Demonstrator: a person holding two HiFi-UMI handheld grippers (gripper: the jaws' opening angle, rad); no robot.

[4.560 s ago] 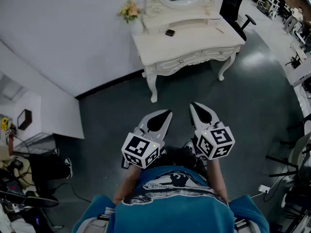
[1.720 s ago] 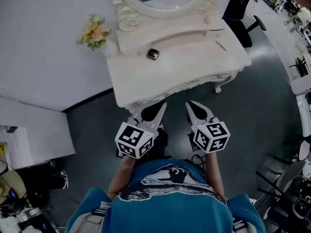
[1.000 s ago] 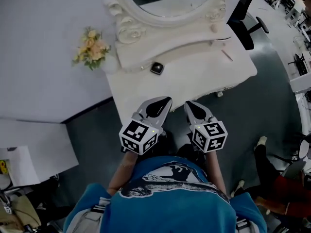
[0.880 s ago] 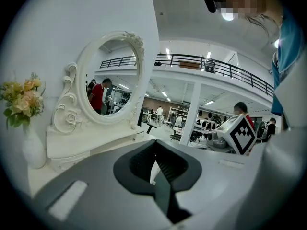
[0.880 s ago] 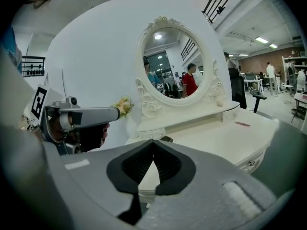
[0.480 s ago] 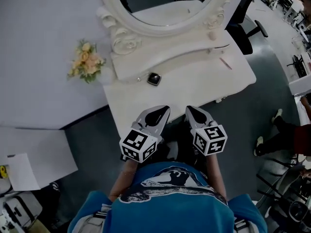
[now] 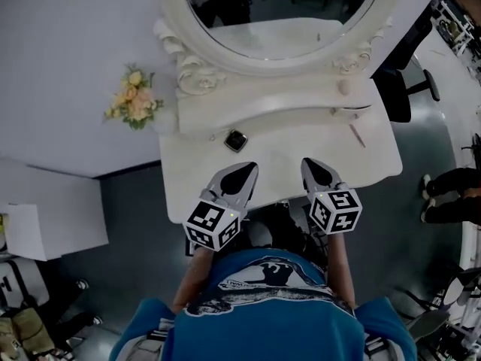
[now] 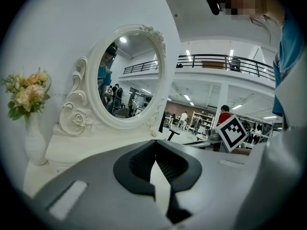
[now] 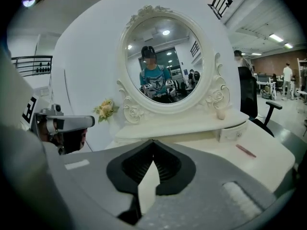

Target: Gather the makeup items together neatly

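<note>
Your left gripper (image 7: 246, 170) and right gripper (image 7: 311, 165) are both closed and empty, low centre over the vanity table (image 7: 278, 150). The small dark square compact (image 7: 236, 140) just above the left looks light, hard, slick: pinch opposite edges. The thin pink pencil (image 7: 358, 135), right of centre, will likely roll: take it mid-shaft.

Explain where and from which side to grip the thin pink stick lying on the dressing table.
Probably mid-length, jaws closing across its thin width, coming straight down. The pink stick lies flat on the tabletop, bare surface all round, so a side approach offers little to catch. The right gripper, shut and empty, is nearer and must open first.
</note>
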